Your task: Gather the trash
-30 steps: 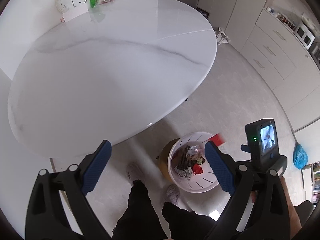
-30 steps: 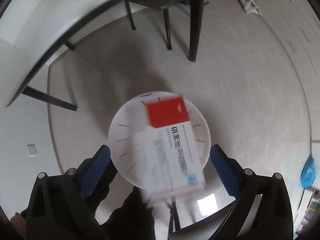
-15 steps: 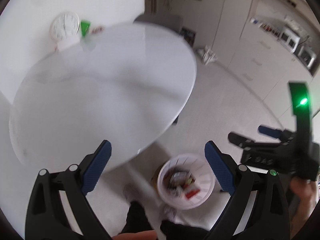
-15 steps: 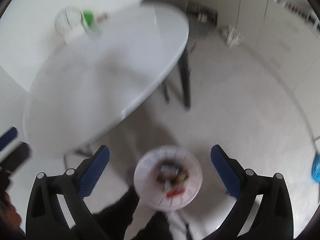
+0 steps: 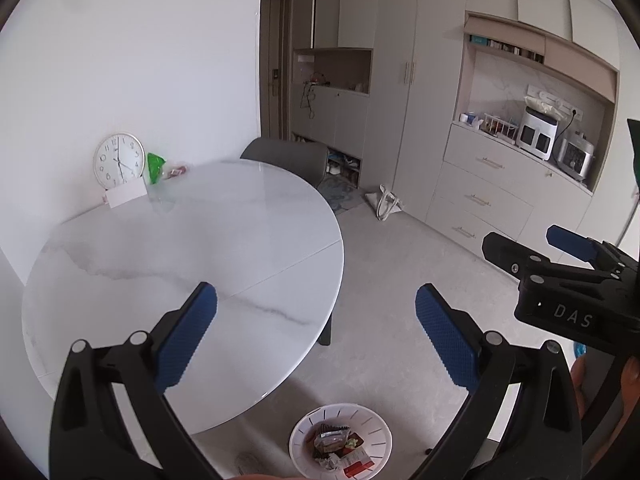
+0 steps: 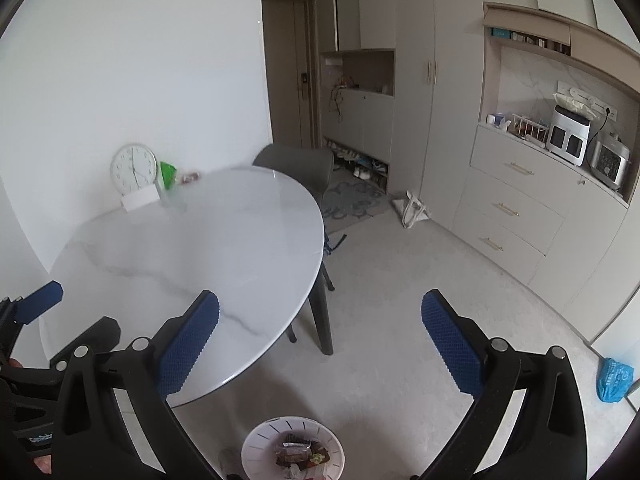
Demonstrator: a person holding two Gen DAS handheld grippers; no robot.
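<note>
Now both tongs, left (image 5: 316, 336) and right (image 6: 320, 340), had risen from the bin (image 5: 340, 440), the left spreading wider, the right released; the red-and-white box (image 5: 356, 462) lay inside.

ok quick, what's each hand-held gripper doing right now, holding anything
Left hand-held gripper: jaws opening, nothing between them.
Right hand-held gripper: open, holding nothing.
</note>
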